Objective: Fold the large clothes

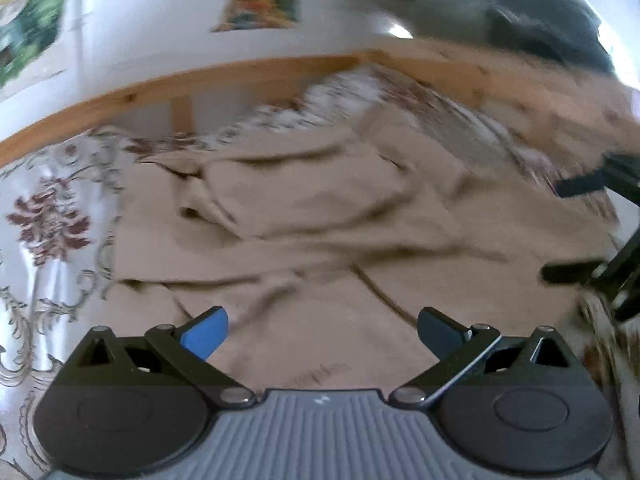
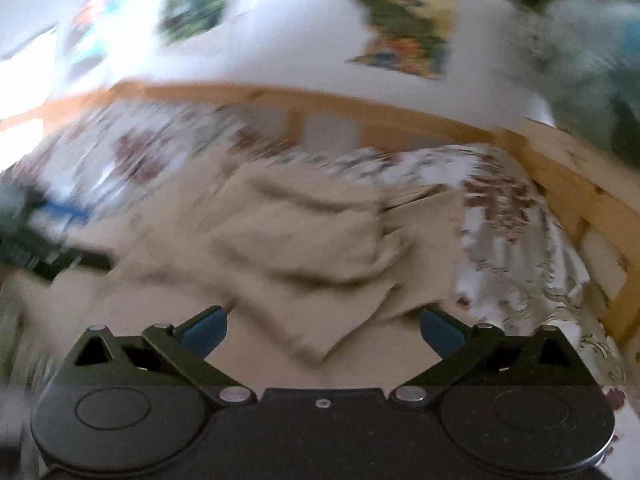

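Mid-fold over the rumpled beige garment [image 1: 304, 208] on the bed [image 1: 52, 208], left tool [image 1: 322, 330] and right tool [image 2: 323, 326] both released, empty; next, likely gripping an edge.

We see a large beige garment [image 1: 320, 216] lying rumpled on the floral bedspread [image 1: 52, 216], partly folded over itself, creased in loose ridges, one pointed corner [image 2: 312, 348] of a fold facing us.
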A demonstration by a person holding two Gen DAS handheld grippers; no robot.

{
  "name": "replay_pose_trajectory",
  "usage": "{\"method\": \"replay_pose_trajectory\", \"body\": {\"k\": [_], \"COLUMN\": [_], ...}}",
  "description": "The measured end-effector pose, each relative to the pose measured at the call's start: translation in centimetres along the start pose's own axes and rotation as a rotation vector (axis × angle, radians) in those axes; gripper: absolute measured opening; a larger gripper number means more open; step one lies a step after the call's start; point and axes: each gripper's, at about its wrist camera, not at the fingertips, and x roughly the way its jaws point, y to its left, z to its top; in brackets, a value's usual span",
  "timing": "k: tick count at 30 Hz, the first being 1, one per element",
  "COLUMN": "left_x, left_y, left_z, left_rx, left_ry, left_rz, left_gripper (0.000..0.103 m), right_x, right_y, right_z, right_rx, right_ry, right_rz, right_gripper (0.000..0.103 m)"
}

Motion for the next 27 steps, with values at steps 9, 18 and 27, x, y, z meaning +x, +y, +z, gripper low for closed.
{"method": "replay_pose_trajectory", "body": {"k": [9, 18, 27], "left_x": [-0.1, 1.0, 1.3], "left_y": [-5.7, -5.6, -3.8], "left_z": [-3.6, -5.0, -3.9], "left_rx": [0.251, 0.322, 0.333], "left_ry": [0.07, 0.133, 0.07], "left_rz": [-0.052, 0.036, 0.356], "left_gripper": [0.102, 0.102, 0.091], "right_x": [4.7, 3.6, 2.5], "right_y": [4.9, 5.1, 1.2], "right_z": [-4.8, -3.4, -1.8], "right_rx": [-0.26, -0.29, -0.082], "right_ry": [0.329, 0.081, -0.119], "right_rz": [0.059, -0.04, -0.127], "right_gripper": [0.102, 0.1, 0.097]}}
